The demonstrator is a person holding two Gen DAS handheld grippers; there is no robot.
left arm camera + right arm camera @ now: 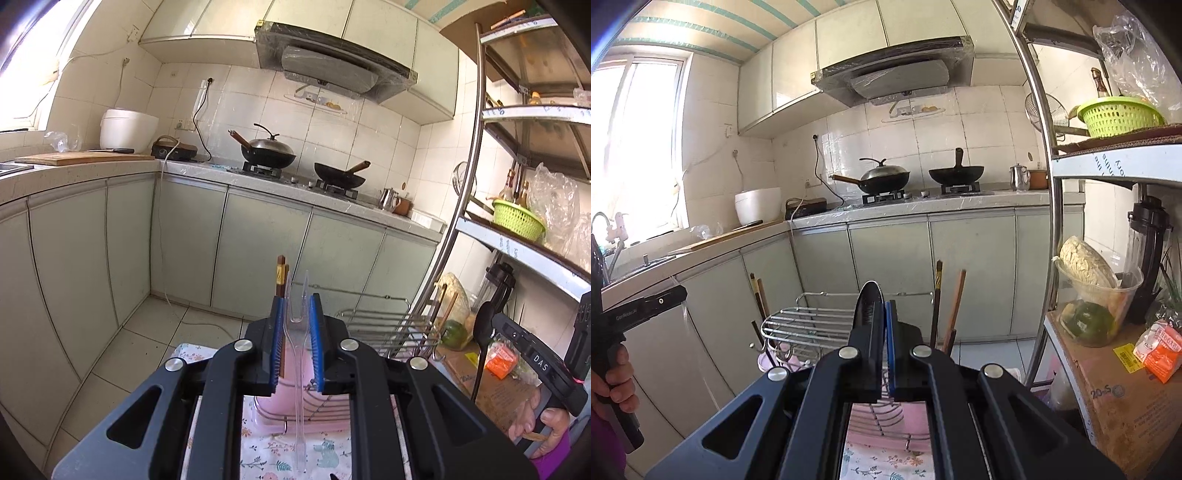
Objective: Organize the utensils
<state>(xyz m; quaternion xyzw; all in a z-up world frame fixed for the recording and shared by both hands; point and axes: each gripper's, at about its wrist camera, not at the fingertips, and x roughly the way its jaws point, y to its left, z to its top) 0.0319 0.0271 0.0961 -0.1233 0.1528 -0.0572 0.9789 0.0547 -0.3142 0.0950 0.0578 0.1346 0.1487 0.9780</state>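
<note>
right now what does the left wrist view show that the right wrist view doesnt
Only the left wrist view: the left gripper shut on a clear plastic fork and brown chopsticks, which lie side by side between its pads.

Only the right wrist view: the right gripper shut on a black spoon, a tap at the left edge, and chopsticks standing in the wire rack.

Both: the lidded wok, the open wok, the white rice cooker, the green basket and the floral cloth.
</note>
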